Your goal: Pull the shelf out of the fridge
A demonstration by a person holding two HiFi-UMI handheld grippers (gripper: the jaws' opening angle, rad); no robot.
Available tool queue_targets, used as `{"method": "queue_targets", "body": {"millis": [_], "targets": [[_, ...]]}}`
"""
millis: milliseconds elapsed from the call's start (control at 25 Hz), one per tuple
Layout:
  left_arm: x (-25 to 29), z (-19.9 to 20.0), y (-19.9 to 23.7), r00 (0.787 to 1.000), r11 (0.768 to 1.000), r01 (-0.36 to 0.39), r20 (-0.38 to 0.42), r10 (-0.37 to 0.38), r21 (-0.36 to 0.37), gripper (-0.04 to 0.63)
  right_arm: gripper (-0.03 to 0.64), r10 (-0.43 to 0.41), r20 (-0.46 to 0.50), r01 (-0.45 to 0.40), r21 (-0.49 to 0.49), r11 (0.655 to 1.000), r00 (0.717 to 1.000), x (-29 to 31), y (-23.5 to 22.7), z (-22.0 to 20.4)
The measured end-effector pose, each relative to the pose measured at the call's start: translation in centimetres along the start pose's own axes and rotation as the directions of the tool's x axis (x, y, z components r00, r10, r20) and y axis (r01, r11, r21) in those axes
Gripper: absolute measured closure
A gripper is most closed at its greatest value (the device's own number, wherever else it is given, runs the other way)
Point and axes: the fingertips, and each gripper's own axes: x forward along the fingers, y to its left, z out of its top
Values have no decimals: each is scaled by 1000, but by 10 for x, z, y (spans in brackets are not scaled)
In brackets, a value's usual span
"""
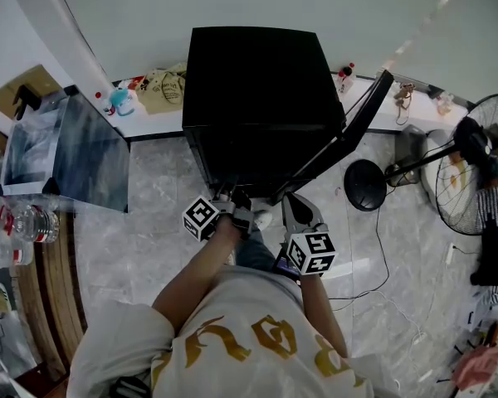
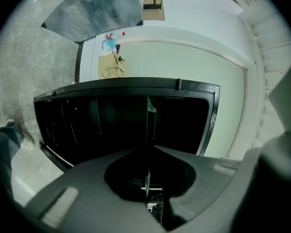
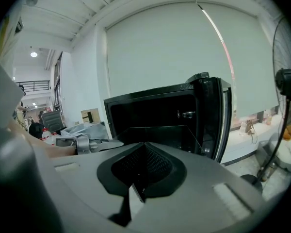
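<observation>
A black mini fridge [image 1: 257, 81] stands on the floor with its door [image 1: 340, 139] swung open to the right. My left gripper [image 1: 232, 201] is at the fridge's open front, shut on the front edge of the thin glass shelf [image 2: 149, 130], which runs edge-on between its jaws [image 2: 149, 147]. In the right gripper view the shelf [image 3: 155, 132] lies flat inside the dark cavity, with the left gripper [image 3: 82, 142] on its left front corner. My right gripper [image 1: 295, 210] hangs just before the opening, near the door, and is shut [image 3: 144, 144] with nothing between its fingers.
A standing fan [image 1: 473, 156] and its round base [image 1: 365, 185] are at the right, with a cable across the tiled floor. A clear box [image 1: 66, 152] and a water bottle [image 1: 25, 222] sit at the left. Bags [image 1: 162, 85] rest on the low ledge behind.
</observation>
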Motion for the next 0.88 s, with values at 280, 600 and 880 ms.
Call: {"method": "queue_targets", "body": {"millis": [280, 600, 880], "targets": [[-1, 0, 2, 1000, 1000, -6, 0, 6, -10, 471, 609, -11, 2, 11, 4, 1000, 1000, -1, -4, 1], [0, -1, 2, 1000, 1000, -5, 0, 5, -19, 469, 609, -10, -5, 10, 8, 1000, 1000, 0, -3, -1], [0, 0, 4, 1000, 999, -9, 8, 9, -32, 468, 609, -38, -8, 38, 17, 999, 999, -2, -10, -3]]}}
